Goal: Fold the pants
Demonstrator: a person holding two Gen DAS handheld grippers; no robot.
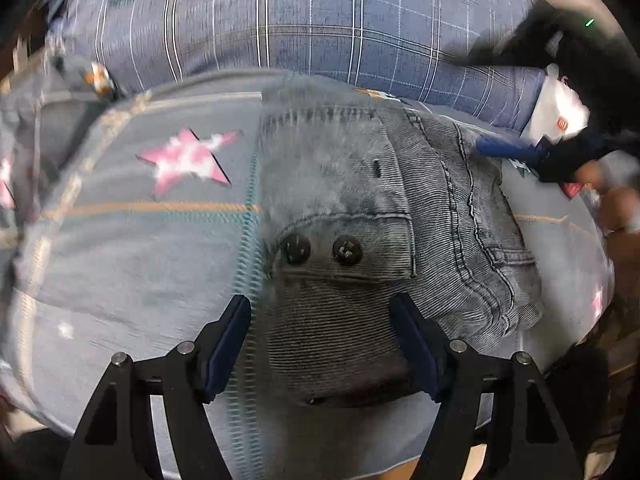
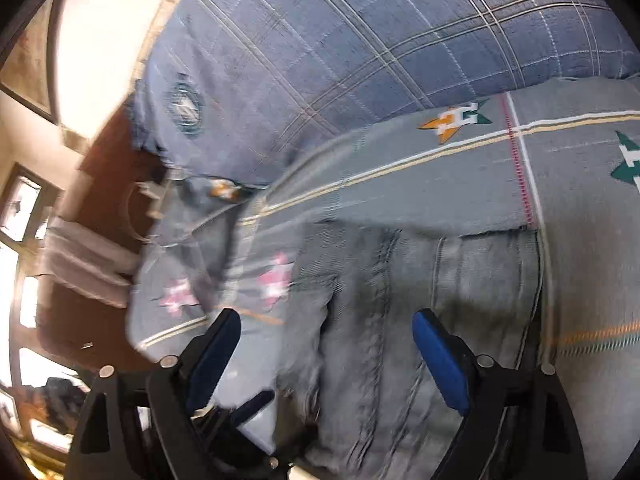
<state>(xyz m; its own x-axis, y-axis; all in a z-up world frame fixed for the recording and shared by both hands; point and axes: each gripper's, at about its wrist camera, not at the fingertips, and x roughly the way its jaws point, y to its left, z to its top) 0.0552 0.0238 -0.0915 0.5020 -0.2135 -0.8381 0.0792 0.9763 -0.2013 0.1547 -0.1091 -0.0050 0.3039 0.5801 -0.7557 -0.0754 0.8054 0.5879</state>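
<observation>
Grey corduroy pants (image 1: 360, 184) lie flat on a bed, with the waistband and its two dark buttons (image 1: 320, 249) close to my left gripper. That left gripper (image 1: 320, 314) is open and hangs just above the waistband, its blue pads (image 1: 234, 332) on either side of the cloth without pressing it. In the right wrist view the pants (image 2: 420, 288) run away from the camera, a long seam down the middle. My right gripper (image 2: 326, 322) is open over the blurred cloth and holds nothing. It also shows in the left wrist view as the right gripper (image 1: 520, 150) at the far right.
The bedspread (image 1: 132, 248) is grey-blue with pink stars and stripes. A blue plaid quilt (image 1: 300, 28) lies bunched behind the pants. A white plastic bag (image 1: 560, 116) sits at the back right. The bed's left edge (image 2: 136, 320) drops to brown furniture and bright windows.
</observation>
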